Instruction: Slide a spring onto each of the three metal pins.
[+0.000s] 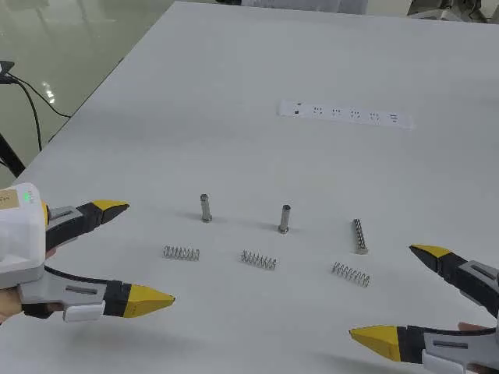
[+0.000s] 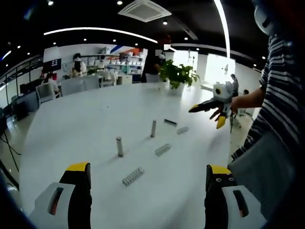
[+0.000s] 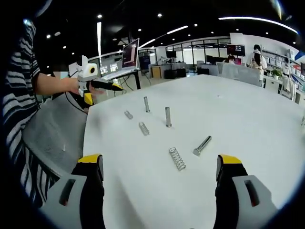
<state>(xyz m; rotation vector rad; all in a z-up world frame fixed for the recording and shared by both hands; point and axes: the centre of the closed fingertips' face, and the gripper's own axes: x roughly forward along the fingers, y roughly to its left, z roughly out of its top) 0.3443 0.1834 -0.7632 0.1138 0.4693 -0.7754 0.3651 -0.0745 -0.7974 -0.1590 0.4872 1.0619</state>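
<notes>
On the white table, two metal pins stand upright: a left pin point(image 1: 206, 208) and a middle pin point(image 1: 284, 219). A third pin point(image 1: 359, 235) lies flat on the right. In front of them lie three springs: left spring point(image 1: 181, 252), middle spring point(image 1: 258, 259), right spring point(image 1: 350, 273). My left gripper point(image 1: 143, 251) hovers open at the near left, short of the left spring point(image 2: 133, 176). My right gripper point(image 1: 396, 294) is open at the near right, close to the right spring point(image 3: 177, 158) and the lying pin point(image 3: 202, 145). Nothing is between either pair of jaws.
A white power strip point(image 1: 345, 114) lies further back on the table. The table's left edge point(image 1: 93, 93) drops to a glossy floor with a black cable. Office desks, a plant point(image 2: 178, 74) and people stand beyond the table.
</notes>
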